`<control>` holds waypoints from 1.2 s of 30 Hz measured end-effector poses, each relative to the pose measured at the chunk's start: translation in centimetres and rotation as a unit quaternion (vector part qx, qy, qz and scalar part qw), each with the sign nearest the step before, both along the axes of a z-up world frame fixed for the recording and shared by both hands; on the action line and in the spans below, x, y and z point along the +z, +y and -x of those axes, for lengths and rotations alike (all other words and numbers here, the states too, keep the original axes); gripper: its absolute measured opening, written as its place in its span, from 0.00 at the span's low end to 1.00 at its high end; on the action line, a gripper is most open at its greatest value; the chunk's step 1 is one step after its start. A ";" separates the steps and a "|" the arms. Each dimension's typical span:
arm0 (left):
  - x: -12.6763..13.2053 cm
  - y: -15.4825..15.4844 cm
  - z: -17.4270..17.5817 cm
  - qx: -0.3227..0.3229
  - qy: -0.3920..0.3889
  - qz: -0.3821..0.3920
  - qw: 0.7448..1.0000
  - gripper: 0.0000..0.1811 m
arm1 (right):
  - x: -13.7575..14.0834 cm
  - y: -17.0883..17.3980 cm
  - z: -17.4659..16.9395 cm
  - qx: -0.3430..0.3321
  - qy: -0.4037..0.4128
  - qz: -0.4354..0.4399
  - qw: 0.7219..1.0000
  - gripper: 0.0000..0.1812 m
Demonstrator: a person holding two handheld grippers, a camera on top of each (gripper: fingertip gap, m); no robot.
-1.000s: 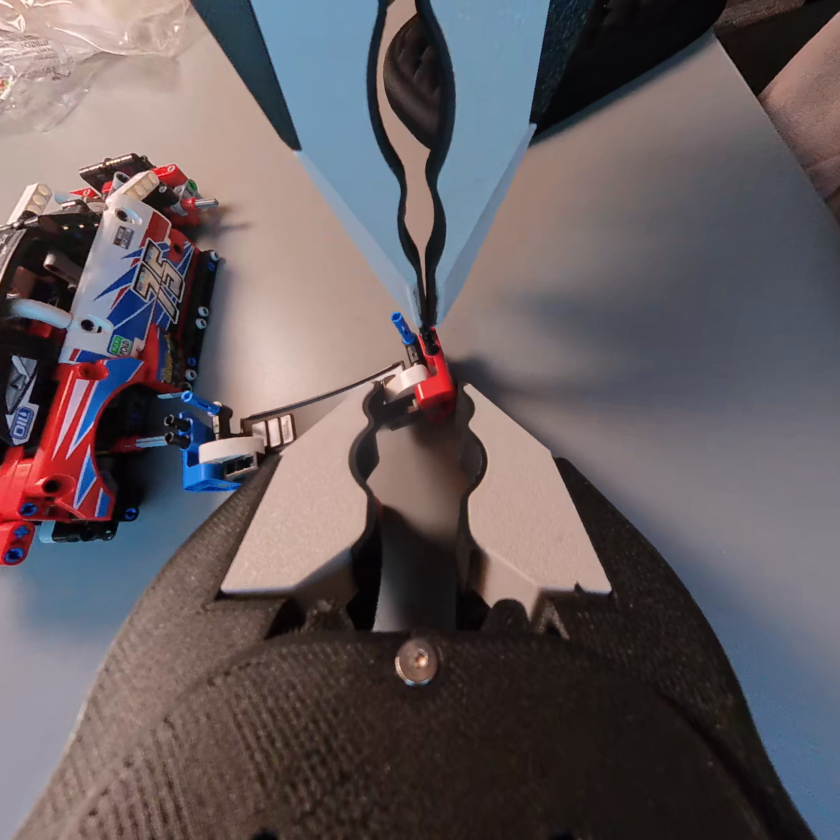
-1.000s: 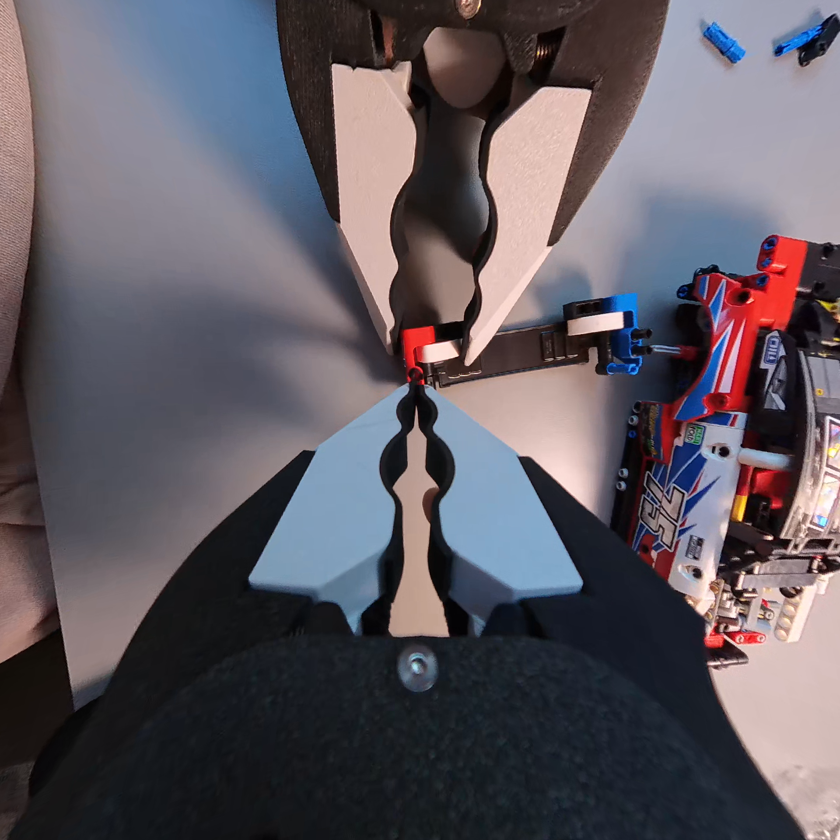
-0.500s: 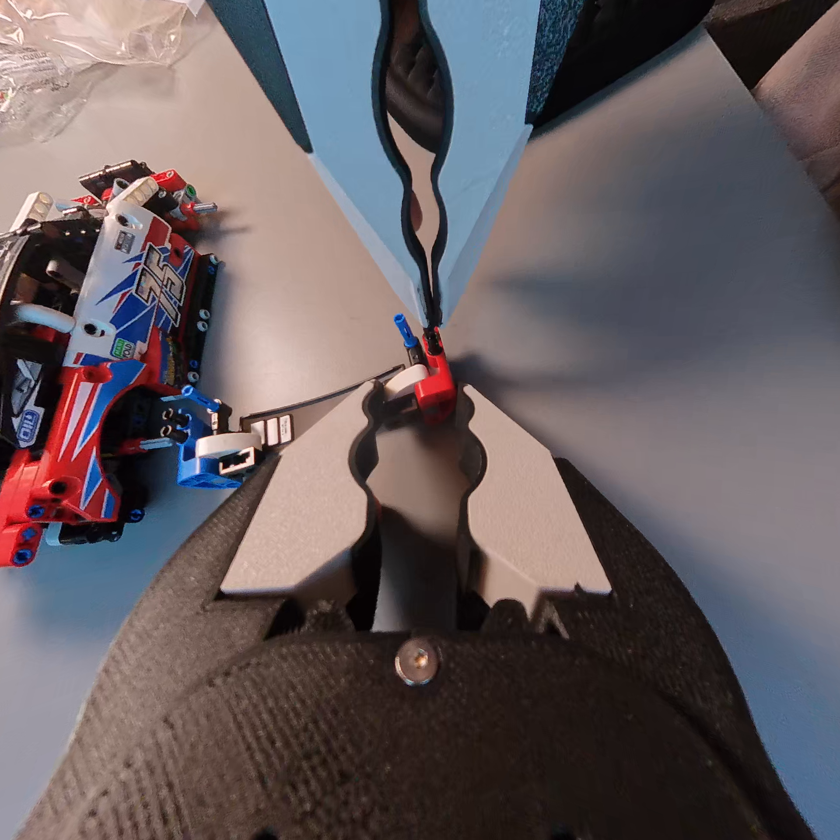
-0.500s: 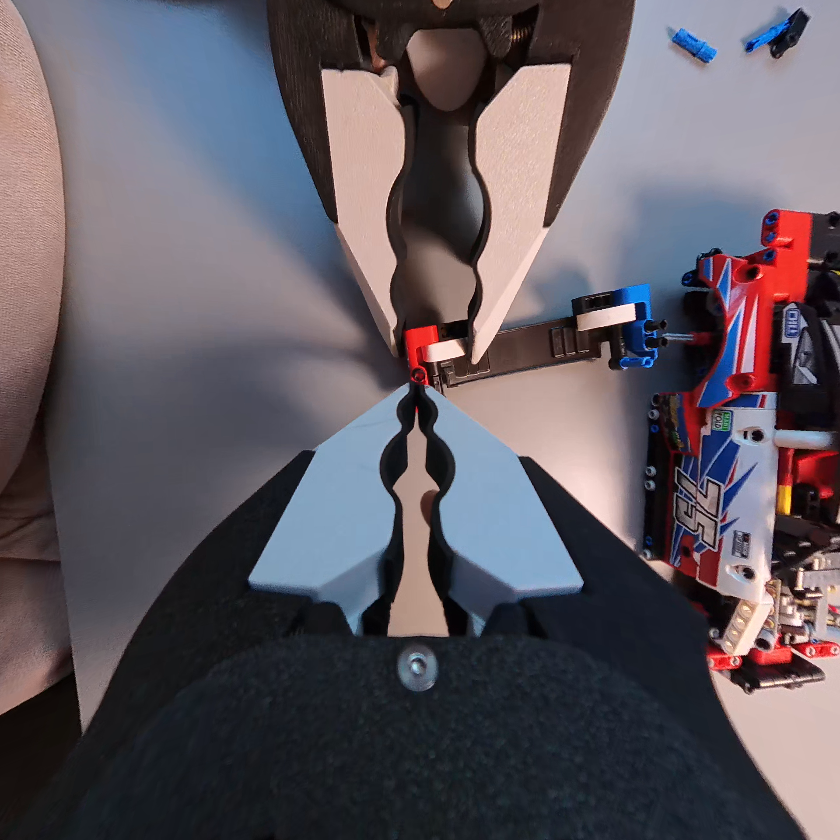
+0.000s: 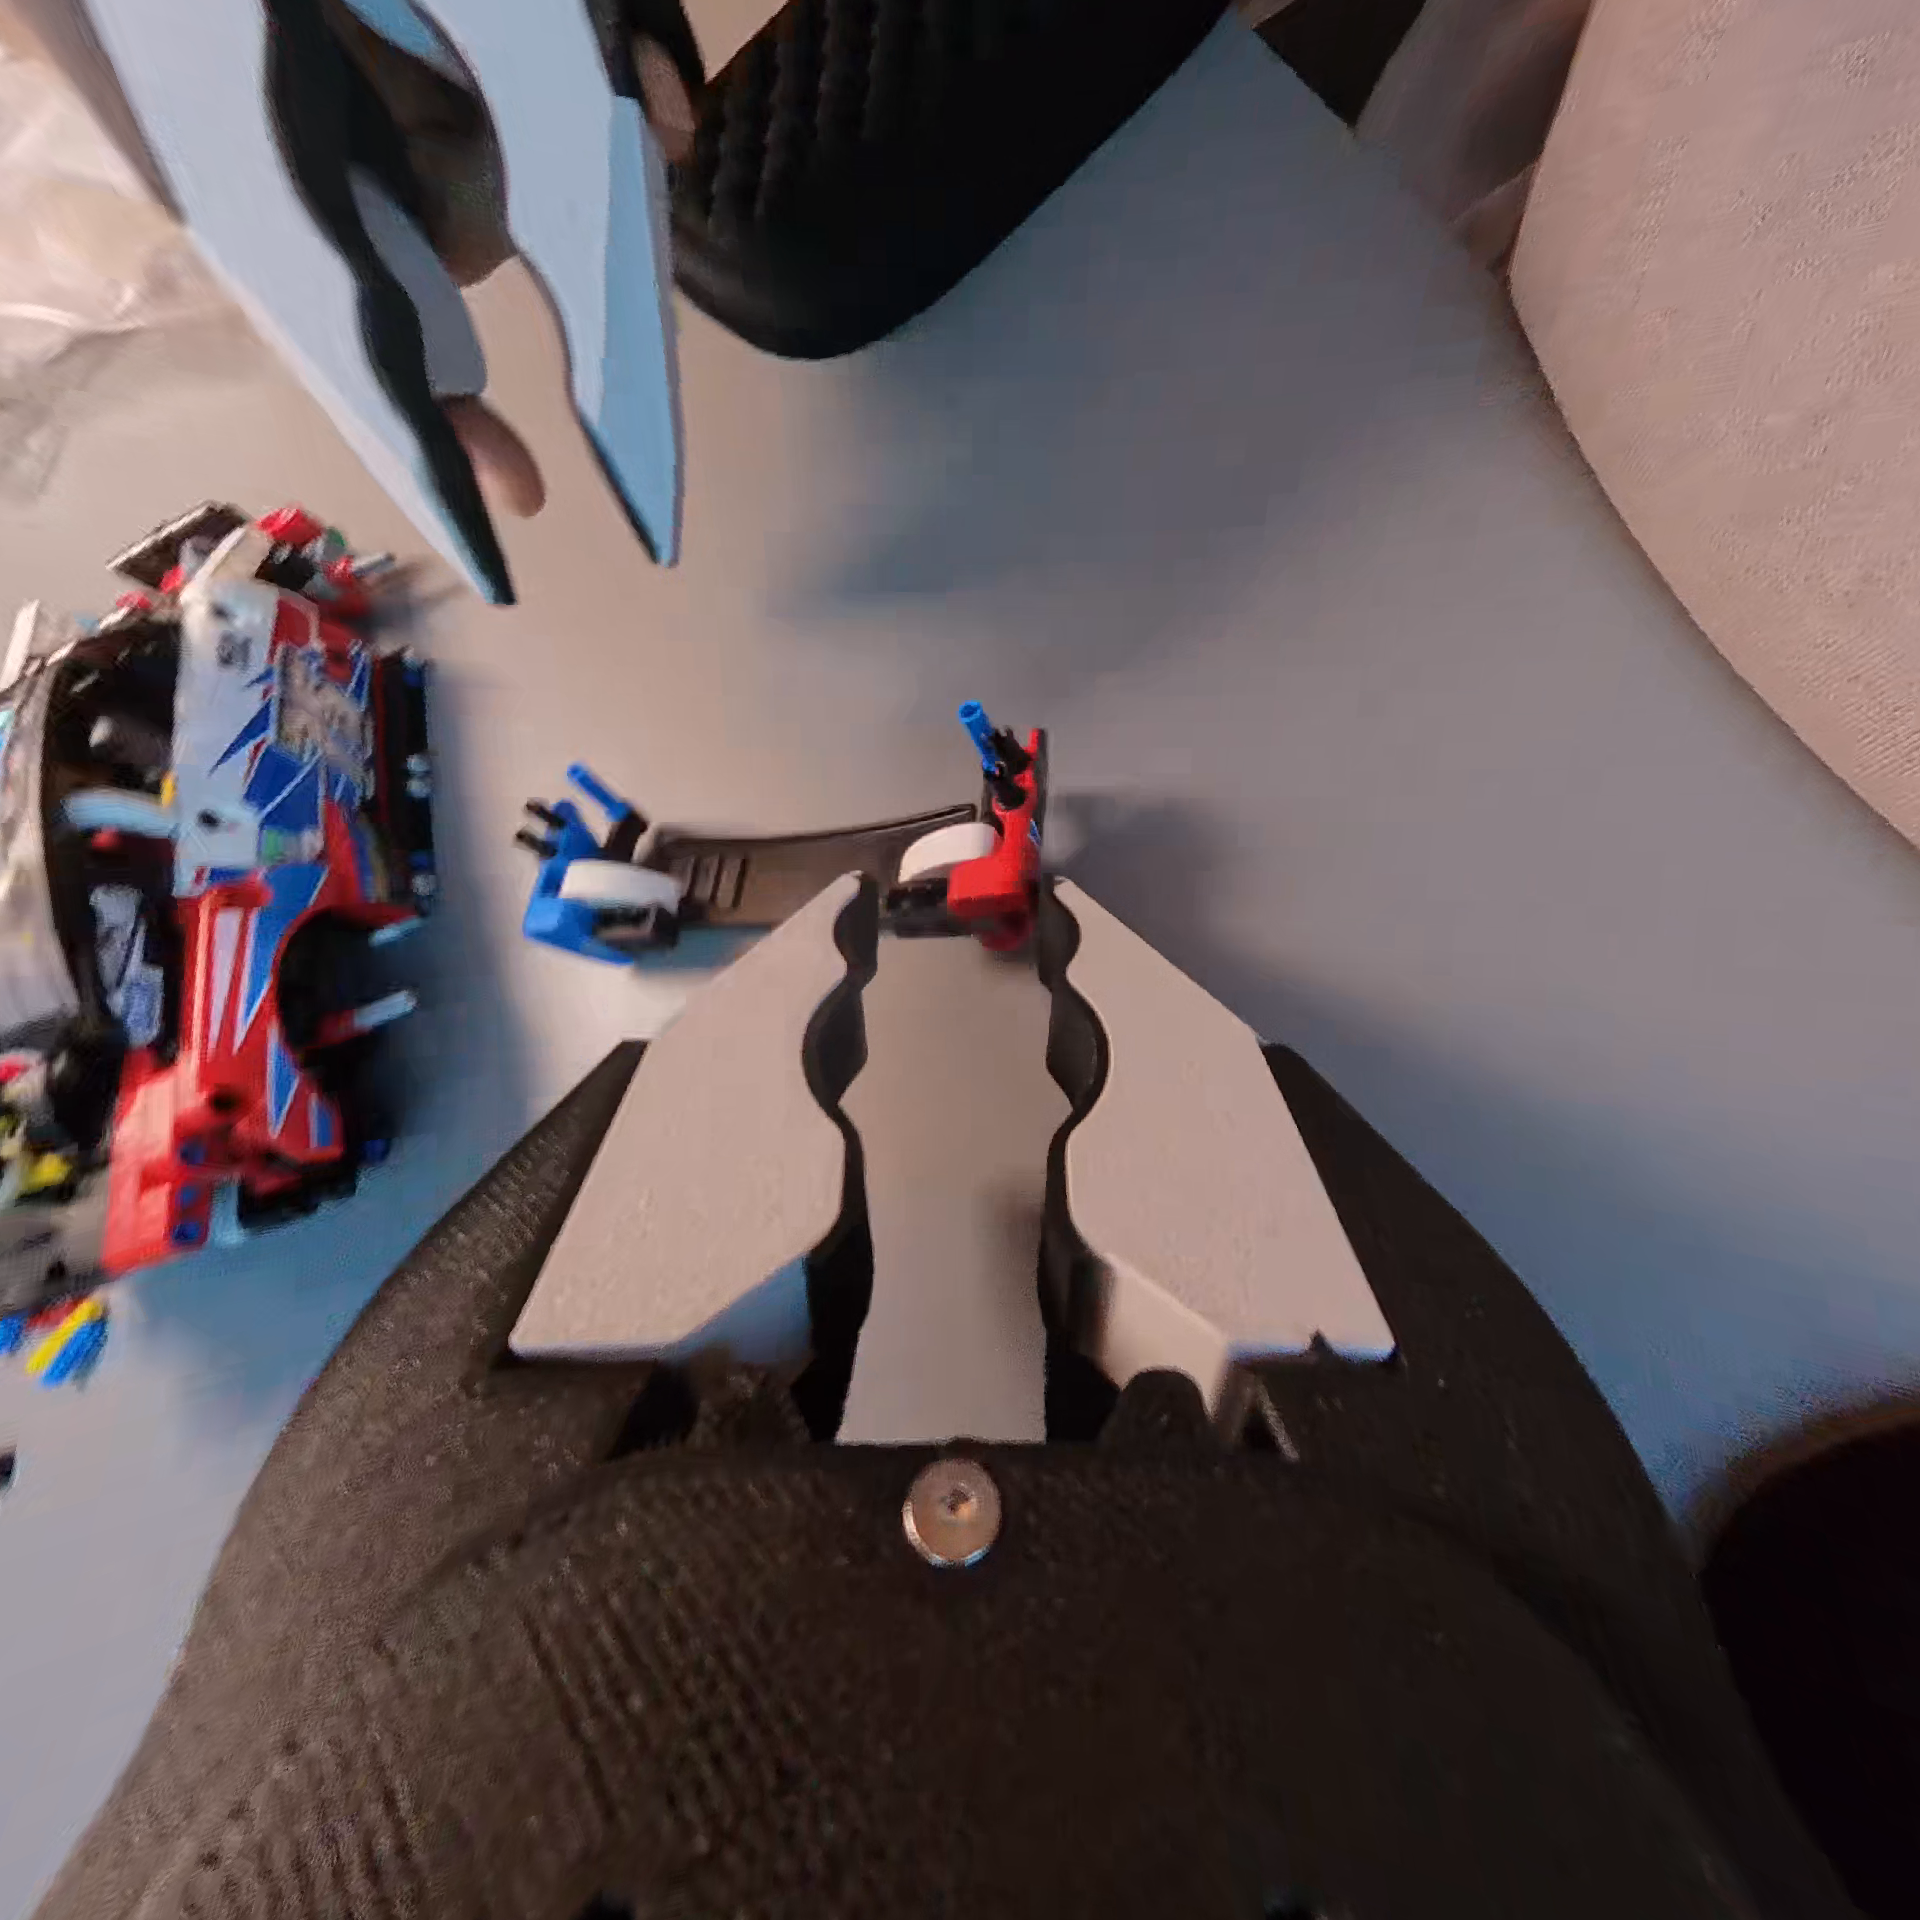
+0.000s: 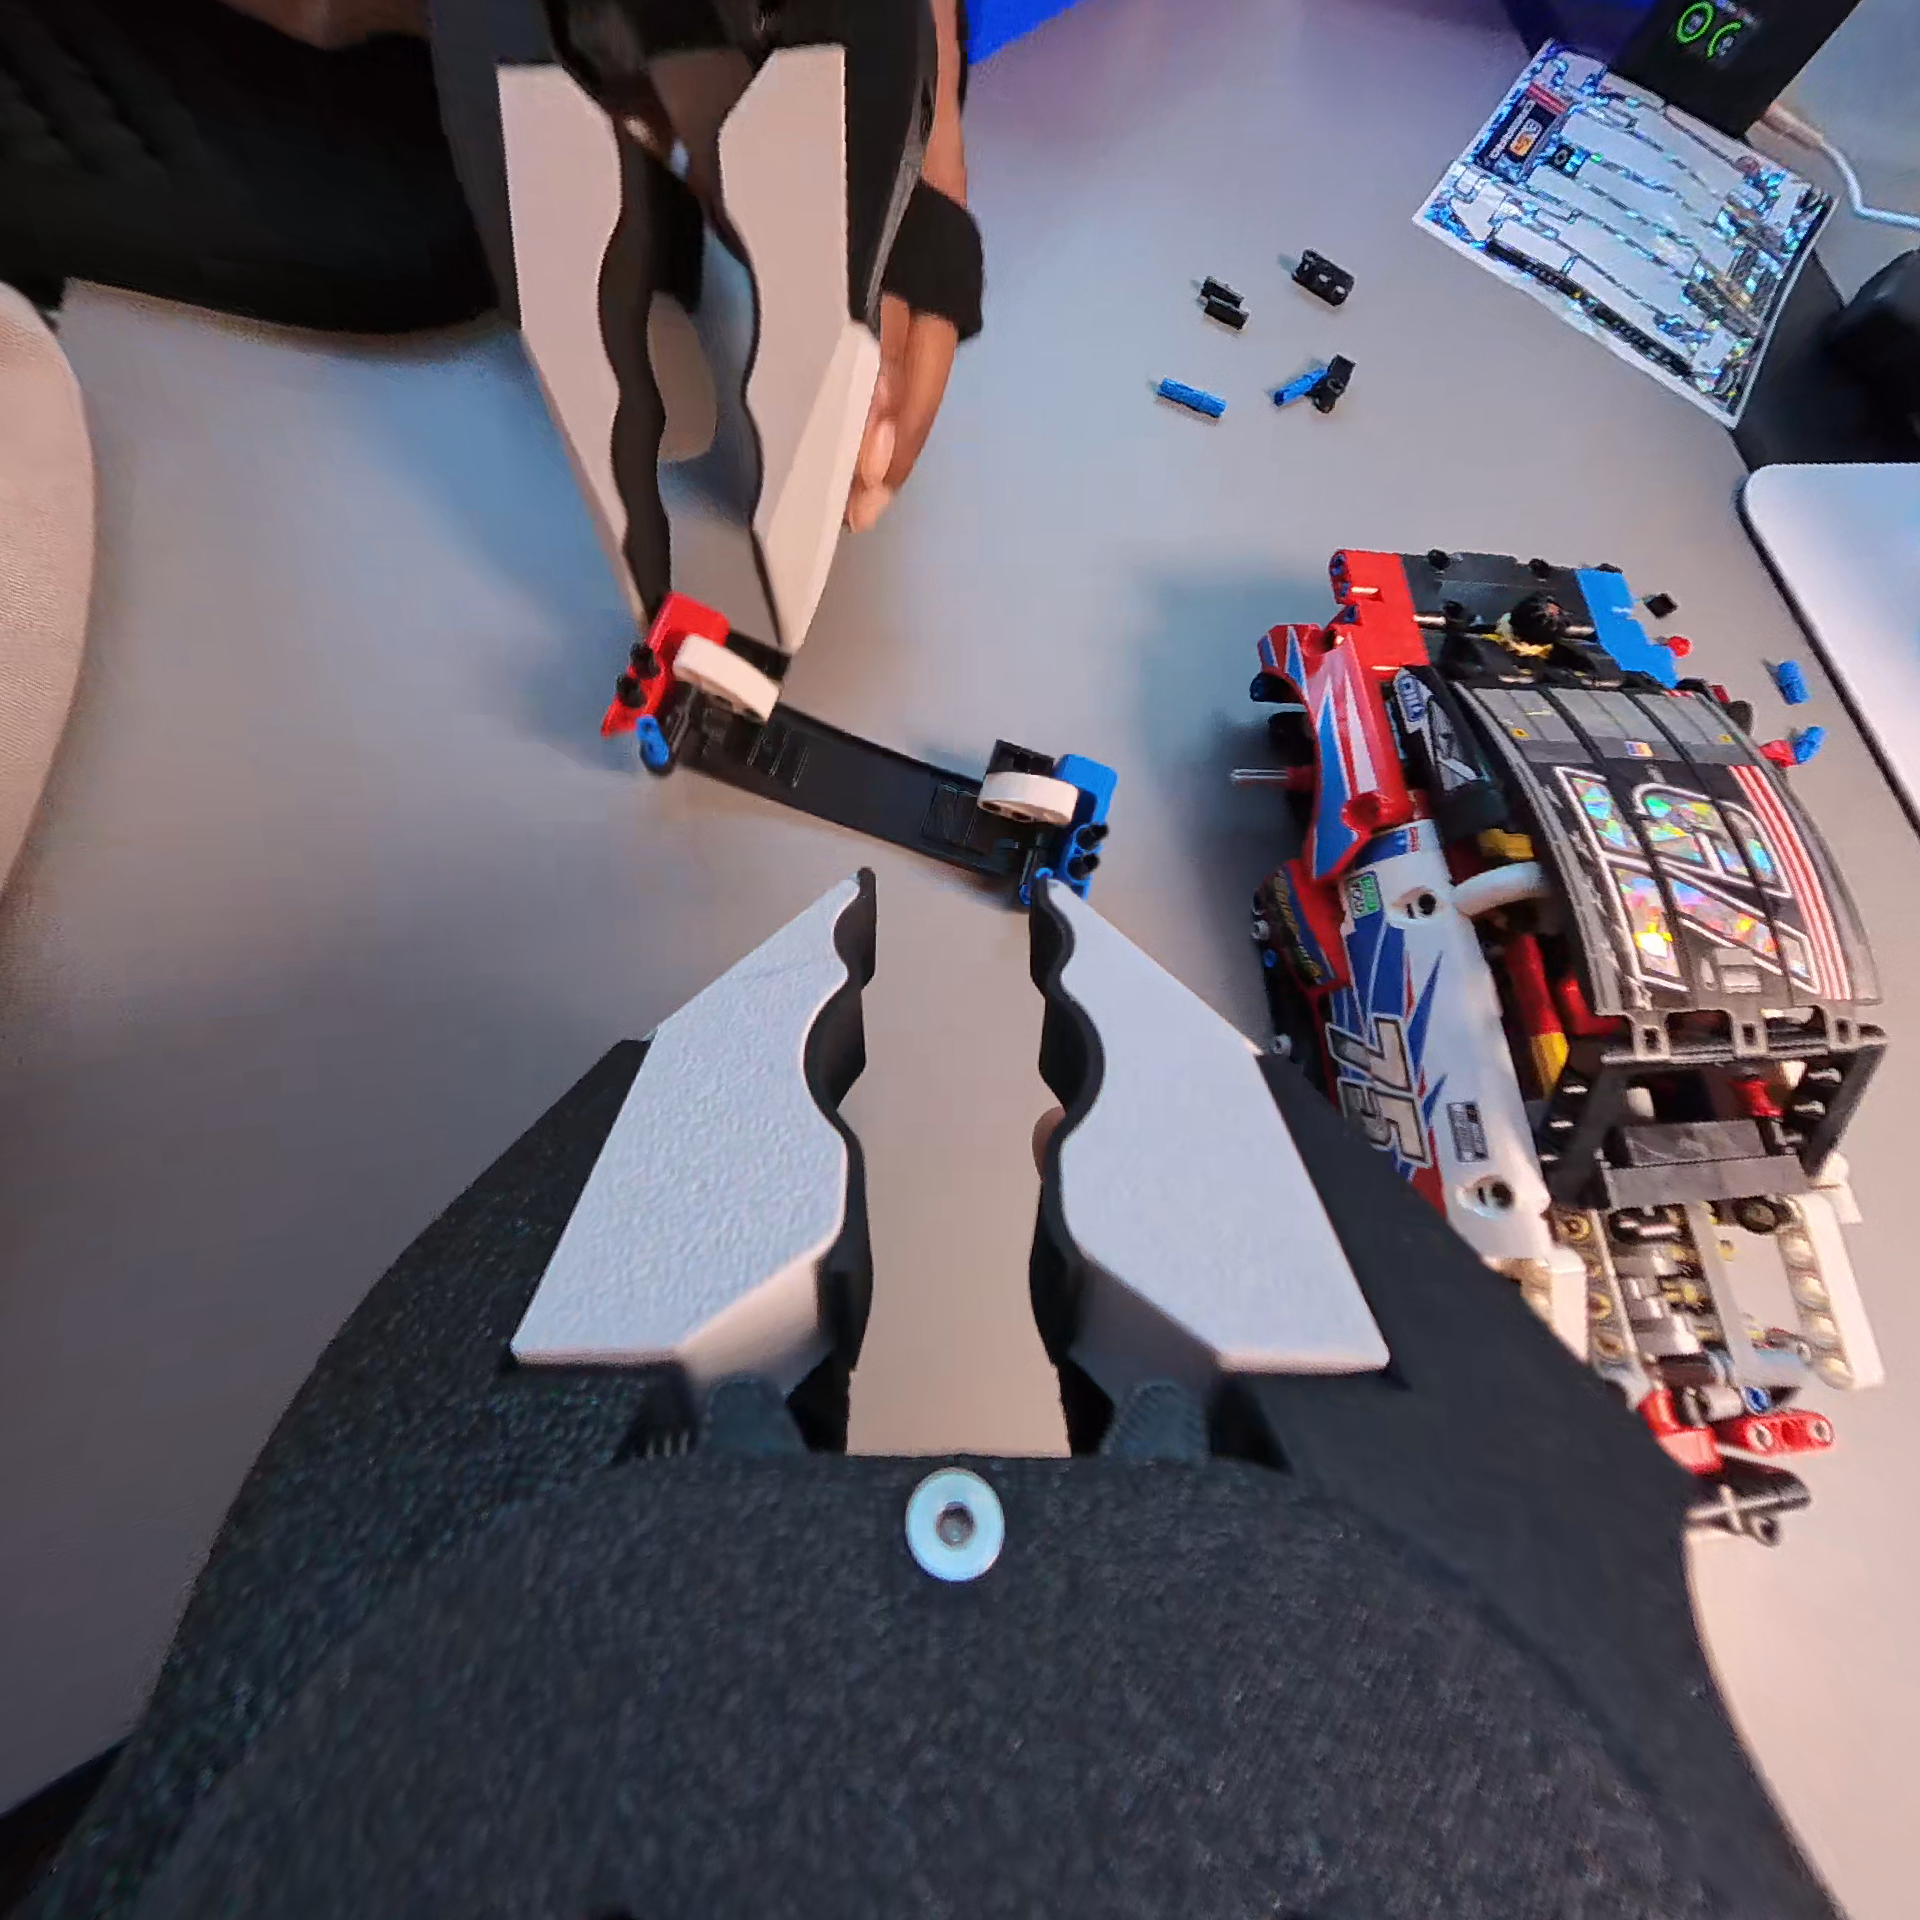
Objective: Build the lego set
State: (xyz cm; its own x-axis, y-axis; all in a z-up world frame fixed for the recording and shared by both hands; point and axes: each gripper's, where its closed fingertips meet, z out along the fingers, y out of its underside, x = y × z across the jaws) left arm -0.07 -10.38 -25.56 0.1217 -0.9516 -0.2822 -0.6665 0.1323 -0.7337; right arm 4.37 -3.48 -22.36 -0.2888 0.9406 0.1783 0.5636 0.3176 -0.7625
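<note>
A black wing beam point(image 6: 852, 774) with a red block point(image 6: 681, 634) at one end and a blue block point(image 6: 1081, 805) at the other lies on the grey table point(image 6: 312, 727). My left gripper point(image 5: 954, 894) is shut on the red end point(image 5: 992, 873); it also shows in the right wrist view point(image 6: 717, 623). My right gripper point(image 6: 951, 888) is open and empty, just short of the blue end; in the left wrist view point(image 5: 582, 561) it hangs above the table. The red, white and blue race car point(image 6: 1558, 935) stands to the right of the beam point(image 5: 229, 883).
Small blue and black pins point(image 6: 1195, 397) point(image 6: 1314, 384) lie at the far side, near a shiny sticker sheet point(image 6: 1631, 218). A white flat object point(image 6: 1839, 582) is at the right edge. A beige cushion point(image 5: 1714, 416) borders the table. A clear plastic bag point(image 5: 62, 312) lies beyond the car.
My right gripper has opened, let go of the red end and drawn back and up toward the blue end. The left gripper still holds the red end.
</note>
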 end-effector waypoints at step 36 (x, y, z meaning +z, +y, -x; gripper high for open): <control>-1.1 4.3 3.0 0.207 -0.053 0.126 0.969 0.29 | -3.3 3.1 0.2 -0.022 -0.037 -0.027 0.999 0.21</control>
State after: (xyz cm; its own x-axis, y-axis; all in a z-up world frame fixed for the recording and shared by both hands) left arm -3.04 -6.12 -26.66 0.5230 -0.8522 -0.0120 -0.5433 -0.3225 -0.7751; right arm 4.19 -0.35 -25.62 -0.2615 0.9424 0.2086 0.6318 0.3305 -0.7011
